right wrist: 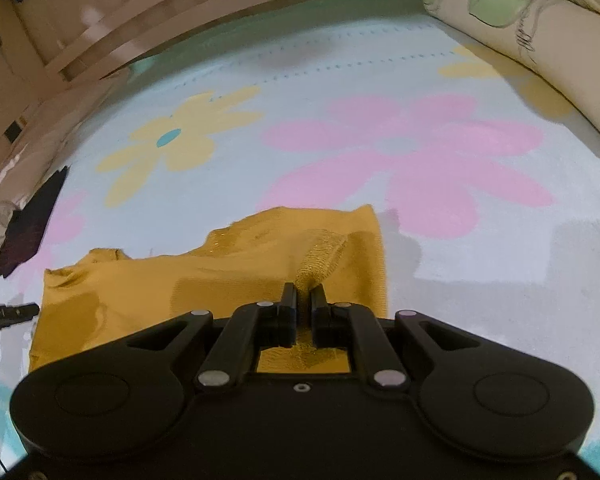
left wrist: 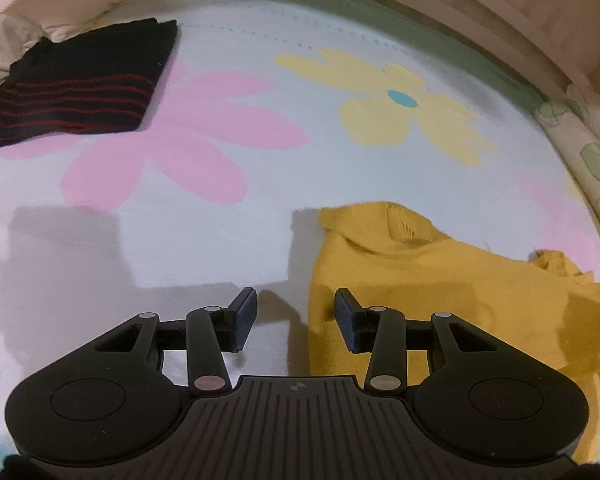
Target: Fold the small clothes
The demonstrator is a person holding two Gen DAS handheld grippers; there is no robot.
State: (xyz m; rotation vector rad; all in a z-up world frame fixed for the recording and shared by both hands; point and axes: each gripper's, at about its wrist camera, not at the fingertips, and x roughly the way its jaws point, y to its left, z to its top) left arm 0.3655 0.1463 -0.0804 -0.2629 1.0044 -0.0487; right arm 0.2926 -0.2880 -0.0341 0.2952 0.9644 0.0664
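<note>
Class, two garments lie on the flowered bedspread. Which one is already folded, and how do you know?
The black garment with red stripes: it sits as a neat squared stack, untouched. The yellow garment lies rumpled, pinched by the right tool.

A mustard-yellow knit top (right wrist: 204, 280) lies partly folded; a black red-striped garment (left wrist: 80, 84) lies folded.

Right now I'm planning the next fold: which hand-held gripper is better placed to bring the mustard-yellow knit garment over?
Right hand-held gripper: already shut on the mustard-yellow knit garment. Left hand-held gripper is open, holding nothing.
</note>
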